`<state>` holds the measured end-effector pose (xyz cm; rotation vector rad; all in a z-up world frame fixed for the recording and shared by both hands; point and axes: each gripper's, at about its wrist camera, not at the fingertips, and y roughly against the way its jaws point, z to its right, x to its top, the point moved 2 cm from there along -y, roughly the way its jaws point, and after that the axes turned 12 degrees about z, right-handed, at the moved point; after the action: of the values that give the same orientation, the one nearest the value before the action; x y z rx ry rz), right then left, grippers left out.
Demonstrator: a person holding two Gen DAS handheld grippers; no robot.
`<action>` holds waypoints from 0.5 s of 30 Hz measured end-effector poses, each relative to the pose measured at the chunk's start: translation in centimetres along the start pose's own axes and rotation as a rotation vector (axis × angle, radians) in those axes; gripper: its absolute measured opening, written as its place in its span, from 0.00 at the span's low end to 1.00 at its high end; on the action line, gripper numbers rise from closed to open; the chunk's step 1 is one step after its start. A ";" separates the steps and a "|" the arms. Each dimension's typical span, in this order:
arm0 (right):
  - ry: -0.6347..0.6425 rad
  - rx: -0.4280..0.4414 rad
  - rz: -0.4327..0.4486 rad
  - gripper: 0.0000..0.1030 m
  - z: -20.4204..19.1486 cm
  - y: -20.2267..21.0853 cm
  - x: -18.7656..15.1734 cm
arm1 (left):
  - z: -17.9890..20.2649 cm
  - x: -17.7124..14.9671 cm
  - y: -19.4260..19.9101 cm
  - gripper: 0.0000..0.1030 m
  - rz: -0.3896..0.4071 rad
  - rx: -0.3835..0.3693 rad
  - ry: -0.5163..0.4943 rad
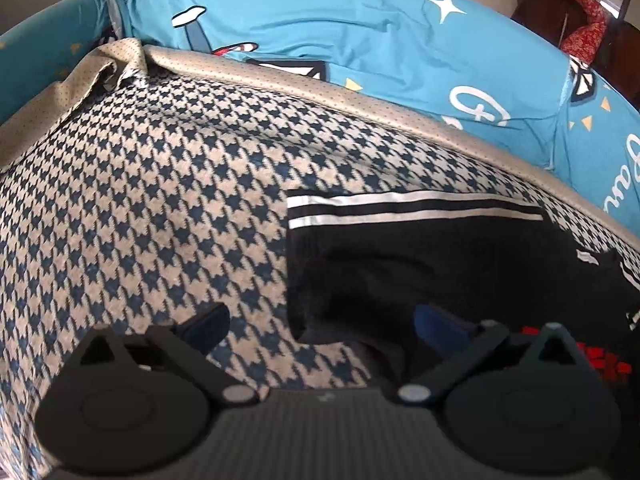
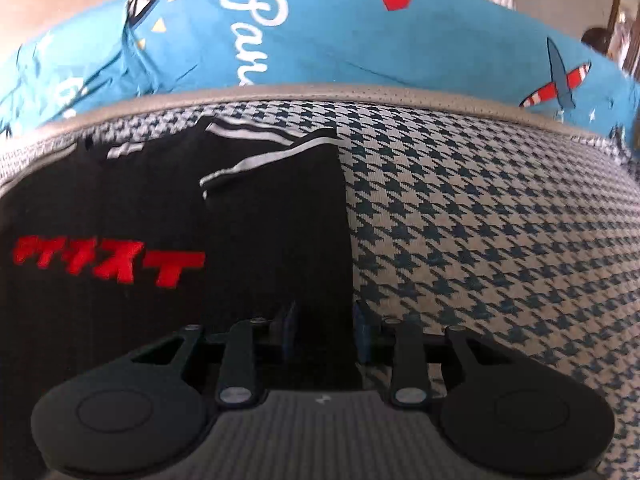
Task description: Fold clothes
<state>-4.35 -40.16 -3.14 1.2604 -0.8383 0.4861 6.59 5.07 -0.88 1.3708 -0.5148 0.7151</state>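
Low over the black garment [image 1: 420, 264], both grippers' fingers [image 2: 290, 328] spread.

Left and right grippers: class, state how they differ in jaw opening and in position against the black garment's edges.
The left gripper is wide open across the black garment's left edge; the right gripper is narrower, straddling its right edge. Both have blue fingertips over the houndstooth cover.

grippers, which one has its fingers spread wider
The left gripper: its blue fingers stand far apart at the black garment's left edge. The right gripper's sit close together, straddling that garment's right edge.
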 end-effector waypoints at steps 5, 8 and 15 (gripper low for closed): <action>-0.022 -0.051 -0.023 0.30 0.1 0.7 -0.5 | -0.5 0.0 -0.4 1.00 -0.009 0.004 0.010; -0.045 -0.090 -0.030 0.30 -0.2 1.8 -0.4 | -0.9 -0.1 -0.6 1.00 -0.019 0.009 0.021; -0.044 -0.015 0.015 0.31 -4.4 3.1 0.2 | -1.5 0.0 -1.0 1.00 -0.016 0.034 0.024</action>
<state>-5.25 -35.19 -1.36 1.2558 -0.8871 0.4648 7.21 6.52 -1.77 1.3953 -0.4741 0.7289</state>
